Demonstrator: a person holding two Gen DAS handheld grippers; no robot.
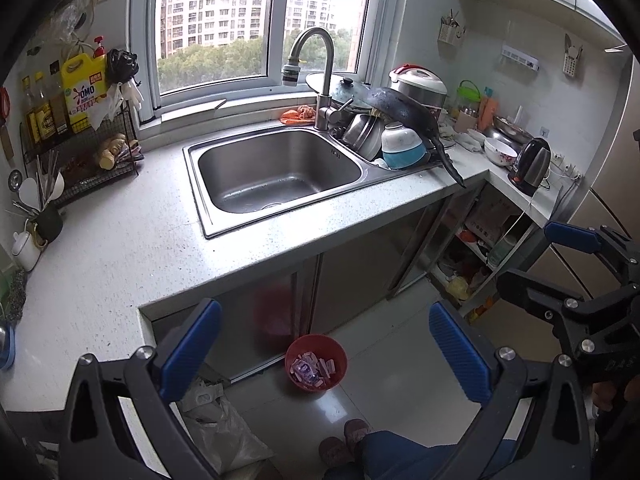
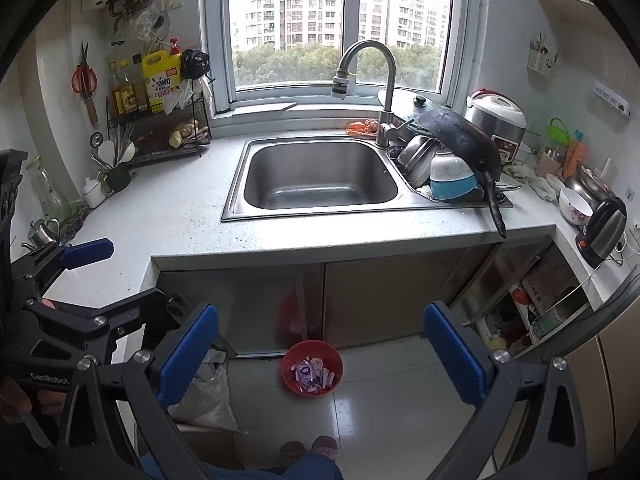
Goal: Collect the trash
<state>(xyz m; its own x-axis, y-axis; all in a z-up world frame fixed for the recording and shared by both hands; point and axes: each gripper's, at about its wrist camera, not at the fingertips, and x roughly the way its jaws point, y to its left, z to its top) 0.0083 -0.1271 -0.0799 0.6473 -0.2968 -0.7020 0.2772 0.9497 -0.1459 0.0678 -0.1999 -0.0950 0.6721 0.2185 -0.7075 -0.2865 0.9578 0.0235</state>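
A small red trash bin (image 1: 316,362) stands on the floor in front of the sink cabinet, holding several pink and white wrappers. It also shows in the right wrist view (image 2: 312,368). My left gripper (image 1: 326,350) is open and empty, held above the floor over the bin. My right gripper (image 2: 320,352) is open and empty at about the same height. The right gripper also shows at the right edge of the left wrist view (image 1: 576,264), and the left gripper at the left edge of the right wrist view (image 2: 80,280).
A speckled white counter (image 1: 120,248) holds a steel sink (image 1: 276,176), piled dishes and a black pan (image 1: 404,116), a kettle (image 1: 530,166) and a wire rack of bottles (image 1: 76,128). A plastic bag (image 1: 220,428) lies on the floor at the left. Open shelves (image 1: 476,256) stand at the right.
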